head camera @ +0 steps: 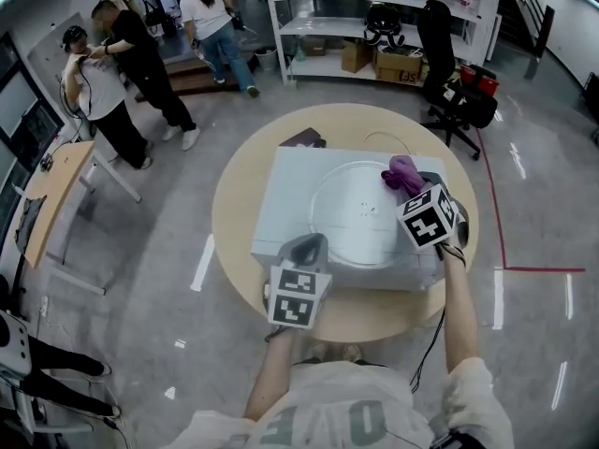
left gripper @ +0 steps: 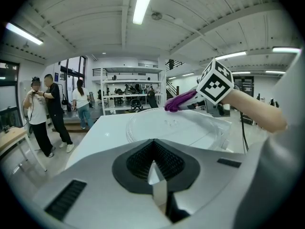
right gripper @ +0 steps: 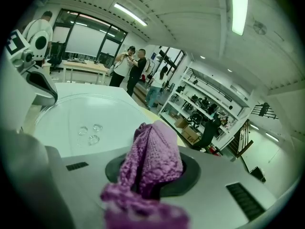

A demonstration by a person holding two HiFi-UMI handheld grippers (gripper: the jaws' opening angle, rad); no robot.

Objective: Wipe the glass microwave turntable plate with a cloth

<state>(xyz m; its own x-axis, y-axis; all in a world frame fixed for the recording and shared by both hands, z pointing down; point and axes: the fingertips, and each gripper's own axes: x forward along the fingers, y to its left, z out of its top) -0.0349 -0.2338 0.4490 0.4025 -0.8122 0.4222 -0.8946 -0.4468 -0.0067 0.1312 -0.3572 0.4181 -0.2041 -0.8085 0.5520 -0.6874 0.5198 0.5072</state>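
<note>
Shows, nearest the person, the left gripper [head camera: 311, 244] with jaws drawn to a slit at the near rim of the glass turntable plate [head camera: 360, 218], apparently pinching it steady. Places the plate flat on a pale box [head camera: 281, 204] atop a round table [head camera: 234, 223]. Finds, at the plate's far right rim, the right gripper [head camera: 412, 187] with jaws clamped on a bunched purple cloth [right gripper: 152, 151] (low over the glass, contact uncertain). Reads as the wipe about to begin or barely begun. Calls next for pressing the cloth down and sweeping across the glass toward the three central nubs [right gripper: 90, 133], without easing the left-hand hold. Leaves shelving [head camera: 374, 26] and three standing people [head camera: 140, 64] well behind.
</note>
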